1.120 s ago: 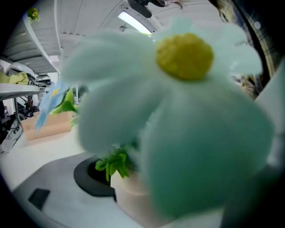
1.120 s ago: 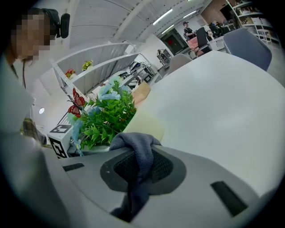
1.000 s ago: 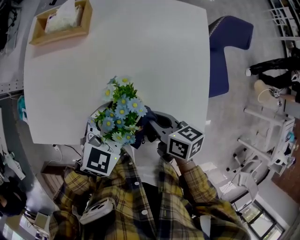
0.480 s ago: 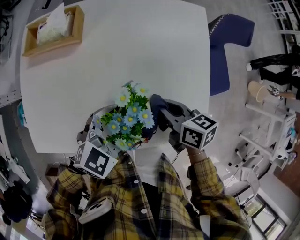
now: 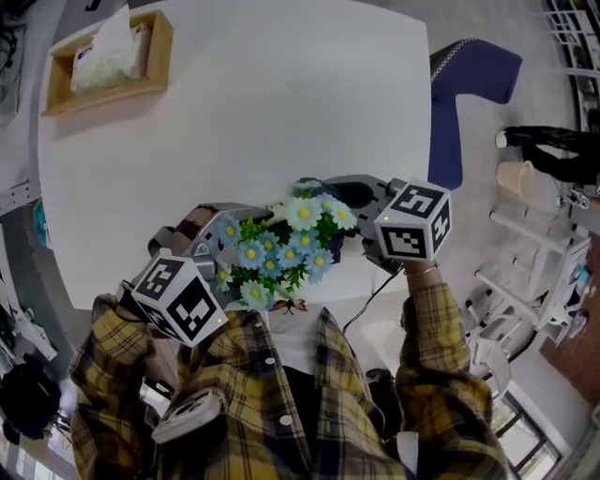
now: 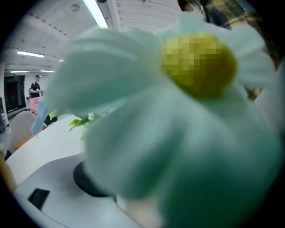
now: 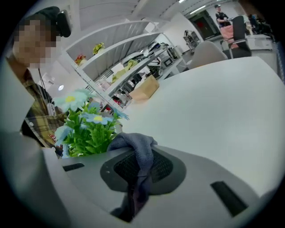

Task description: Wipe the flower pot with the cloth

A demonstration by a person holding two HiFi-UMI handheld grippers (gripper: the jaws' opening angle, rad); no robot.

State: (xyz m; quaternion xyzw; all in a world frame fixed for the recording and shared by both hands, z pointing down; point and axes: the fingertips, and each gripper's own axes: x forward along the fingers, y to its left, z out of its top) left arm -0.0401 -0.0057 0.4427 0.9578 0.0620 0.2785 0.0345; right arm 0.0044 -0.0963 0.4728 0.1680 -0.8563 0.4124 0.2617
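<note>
A bunch of blue and white artificial flowers (image 5: 281,251) with green leaves hangs over the near edge of the white table (image 5: 281,103). The blooms hide the flower pot under them. My left gripper (image 5: 208,234) reaches in from the left and holds the plant up; in the left gripper view one blurred flower (image 6: 178,111) fills almost the whole frame. My right gripper (image 5: 354,192) is at the flowers' right side, shut on a grey-blue cloth (image 7: 138,156) that hangs between its jaws. The flowers (image 7: 87,127) show just left of the cloth.
A wooden tissue box (image 5: 103,56) stands at the table's far left corner. A blue chair (image 5: 469,84) is beside the table on the right. Shelving and another person (image 7: 220,13) are in the room's background.
Both grippers and the flowers have shifted to the right along the table's near edge. The blooms now lean toward the right gripper, which sits higher and closer to them.
</note>
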